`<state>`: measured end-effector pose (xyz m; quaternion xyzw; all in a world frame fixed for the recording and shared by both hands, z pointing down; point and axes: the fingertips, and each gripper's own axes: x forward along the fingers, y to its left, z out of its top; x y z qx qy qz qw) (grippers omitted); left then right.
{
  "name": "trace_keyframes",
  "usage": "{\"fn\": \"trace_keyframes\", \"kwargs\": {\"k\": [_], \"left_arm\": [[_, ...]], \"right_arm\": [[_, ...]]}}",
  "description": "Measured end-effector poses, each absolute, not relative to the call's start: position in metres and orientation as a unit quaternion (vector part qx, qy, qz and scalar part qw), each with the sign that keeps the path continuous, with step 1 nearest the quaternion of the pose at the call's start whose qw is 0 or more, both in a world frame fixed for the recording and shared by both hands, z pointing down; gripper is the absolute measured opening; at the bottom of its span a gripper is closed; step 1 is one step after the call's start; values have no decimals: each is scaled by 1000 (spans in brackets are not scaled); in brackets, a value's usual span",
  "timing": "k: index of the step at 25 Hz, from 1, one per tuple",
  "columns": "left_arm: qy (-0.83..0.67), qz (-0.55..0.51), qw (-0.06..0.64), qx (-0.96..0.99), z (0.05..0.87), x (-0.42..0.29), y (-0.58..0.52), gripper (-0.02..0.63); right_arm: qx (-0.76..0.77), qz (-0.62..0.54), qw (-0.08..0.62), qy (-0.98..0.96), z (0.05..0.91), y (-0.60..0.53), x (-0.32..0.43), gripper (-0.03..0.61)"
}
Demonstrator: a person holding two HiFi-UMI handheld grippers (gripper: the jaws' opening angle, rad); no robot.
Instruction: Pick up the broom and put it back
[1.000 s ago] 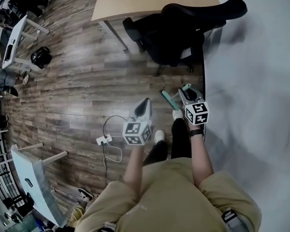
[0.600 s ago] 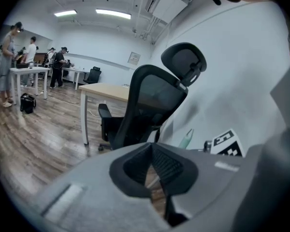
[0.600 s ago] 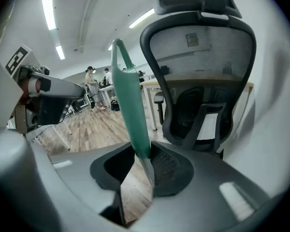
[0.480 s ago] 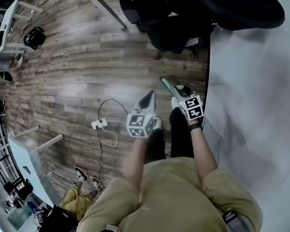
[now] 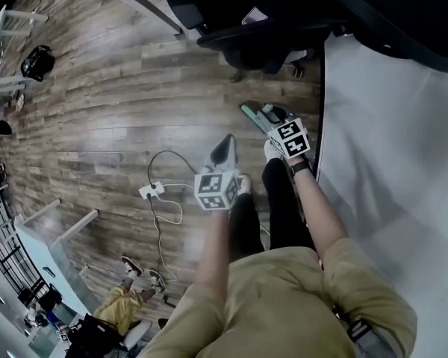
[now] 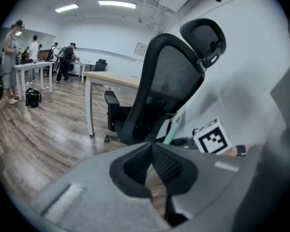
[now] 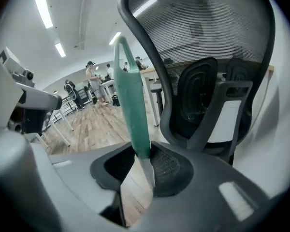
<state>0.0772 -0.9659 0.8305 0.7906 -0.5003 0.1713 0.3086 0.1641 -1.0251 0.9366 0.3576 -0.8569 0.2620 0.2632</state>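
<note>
Right tool (image 7: 143,164), jaws gripping broom handle (image 7: 131,105)

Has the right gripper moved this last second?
Yes. In the head view the right gripper, holding the broom, has shifted left off the dark wall edge that it overlapped, and forward past the white shoe.

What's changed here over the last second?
The right gripper, shut on the broom handle throughout, moved forward toward the office chair, which looms larger. Nothing taken or let go. The left gripper stays shut and empty; the power strip lies as before.
</note>
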Motion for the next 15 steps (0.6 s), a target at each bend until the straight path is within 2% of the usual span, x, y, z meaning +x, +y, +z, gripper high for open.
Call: {"fn": "trace_keyframes", "kwargs": {"k": [8,15], "left_arm": [[-477,197,292,805,862,95,-999,2],[-471,203,306,802,882,99,-997,2]], "right_arm": [[390,280,242,-843,994,-1123,155,106],[422,357,190,-812,1037,-1178,153,129]]}}
